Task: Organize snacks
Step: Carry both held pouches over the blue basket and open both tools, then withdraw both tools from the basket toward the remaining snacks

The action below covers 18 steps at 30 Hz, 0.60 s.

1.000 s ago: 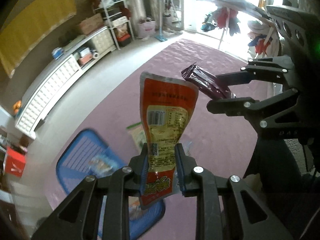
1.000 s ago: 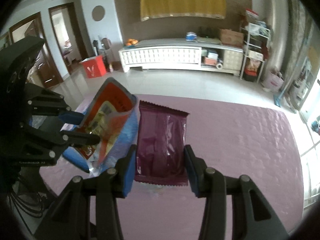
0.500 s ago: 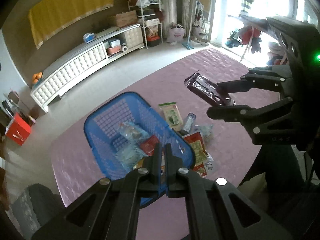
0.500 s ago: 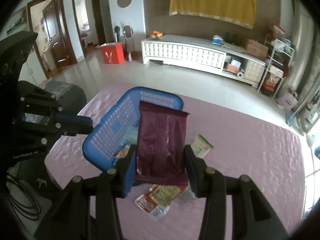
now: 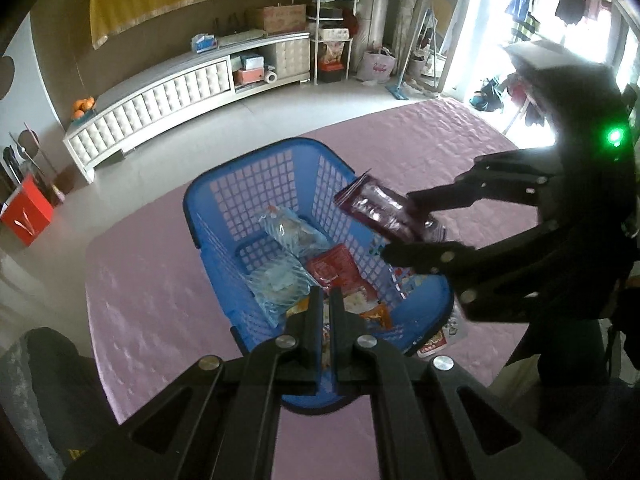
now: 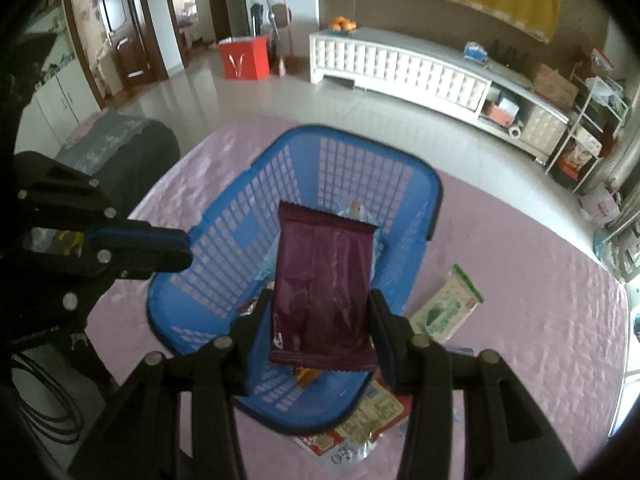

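Observation:
A blue mesh basket point(image 5: 240, 168) point(image 6: 360, 136) stands on the pink table cover, holding clear blue packets point(image 5: 296, 232) and a red packet point(image 5: 336, 268). My left gripper point(image 5: 326, 300) is shut with nothing in it, just above the basket's near end; the right wrist view shows it at the left point(image 6: 186, 248). My right gripper point(image 6: 320, 300) point(image 5: 404, 224) is shut on a dark purple snack packet point(image 6: 322, 280) point(image 5: 380, 212), which hangs flat over the basket's inside. Its pads press on the packet's two long sides.
Outside the basket lie a green packet point(image 6: 448, 308) and a red-and-yellow packet point(image 6: 360, 428) on the pink table cover point(image 6: 520, 320). A dark chair point(image 6: 120, 148) stands at the table's left. A white cabinet point(image 5: 168, 96) lines the far wall.
The left gripper let go of the red-and-yellow packet it held a second ago and closed. Both grippers tipped down and came closer over the basket, the right still holding the purple packet.

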Available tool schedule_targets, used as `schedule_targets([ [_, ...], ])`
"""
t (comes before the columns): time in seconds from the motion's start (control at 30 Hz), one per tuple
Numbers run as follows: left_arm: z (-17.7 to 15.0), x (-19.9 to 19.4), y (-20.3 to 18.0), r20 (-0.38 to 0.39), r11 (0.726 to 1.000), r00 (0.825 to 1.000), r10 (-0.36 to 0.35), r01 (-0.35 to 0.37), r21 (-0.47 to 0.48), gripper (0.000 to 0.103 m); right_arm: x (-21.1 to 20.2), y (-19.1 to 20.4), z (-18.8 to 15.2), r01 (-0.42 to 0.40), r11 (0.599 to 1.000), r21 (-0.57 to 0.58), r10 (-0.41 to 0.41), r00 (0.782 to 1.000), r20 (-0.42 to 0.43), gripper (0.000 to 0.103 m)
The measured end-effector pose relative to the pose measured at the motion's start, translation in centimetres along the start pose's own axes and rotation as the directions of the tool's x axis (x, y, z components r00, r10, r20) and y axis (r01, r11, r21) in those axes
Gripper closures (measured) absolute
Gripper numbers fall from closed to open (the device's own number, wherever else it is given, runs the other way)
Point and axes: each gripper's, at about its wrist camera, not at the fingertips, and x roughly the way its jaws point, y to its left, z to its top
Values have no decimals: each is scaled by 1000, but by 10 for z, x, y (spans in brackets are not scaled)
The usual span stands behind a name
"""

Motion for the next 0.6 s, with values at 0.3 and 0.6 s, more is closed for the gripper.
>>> schedule_targets([
  [0.3, -7, 31, 16, -10, 999, 999, -34, 33, -43, 100, 18, -3, 2, 3, 1000, 2, -3, 999, -50, 52],
  [0.6, -10, 28, 12, -9, 998, 1000, -12, 12, -54, 53, 8, 2, 0, 19, 1000, 0, -19, 999, -42, 24],
])
